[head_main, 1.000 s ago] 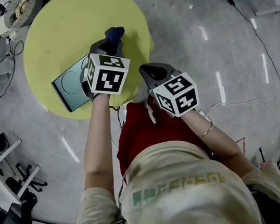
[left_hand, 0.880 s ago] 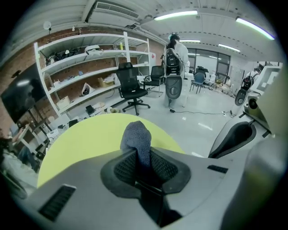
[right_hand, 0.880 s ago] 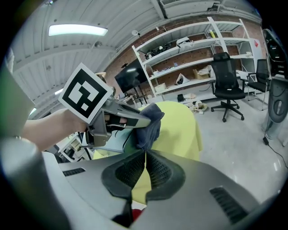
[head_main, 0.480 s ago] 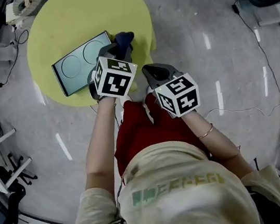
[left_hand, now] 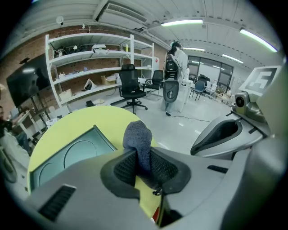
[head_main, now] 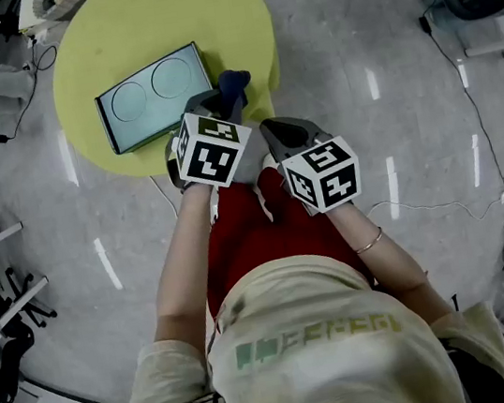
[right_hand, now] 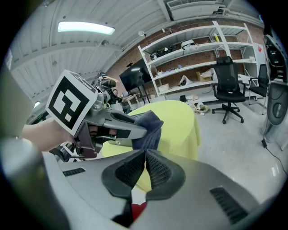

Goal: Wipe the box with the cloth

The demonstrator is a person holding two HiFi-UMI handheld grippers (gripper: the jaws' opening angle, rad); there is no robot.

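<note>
The box (head_main: 155,97) lies flat on the round yellow table (head_main: 202,4), its lid up and marked with two circles. Nothing rests on the lid.

Just to the right of the box is the left gripper (left_hand: 143,167). Its fingers (left_hand: 123,168) are clamped on a dark blue cloth (left_hand: 137,134), and a bunched end of the cloth sticks up past the tips. The cloth sits beside the box's right edge rather than over the lid. No view shows whether it touches that edge.

Further right of the box, off the near rim of the table, is the right gripper (right_hand: 145,166). Its fingers (right_hand: 128,170) are pressed together with nothing between them, and it points toward the left gripper and the cloth.

The step in hand looks like bringing the cloth to the box, since no wiping contact shows. The next move would need the left gripper to swing left over the lid and lower until the cloth presses flat. It would then draw the cloth across the surface with the grip kept firm. The box may slide, so the right gripper could steady its near edge.
</note>
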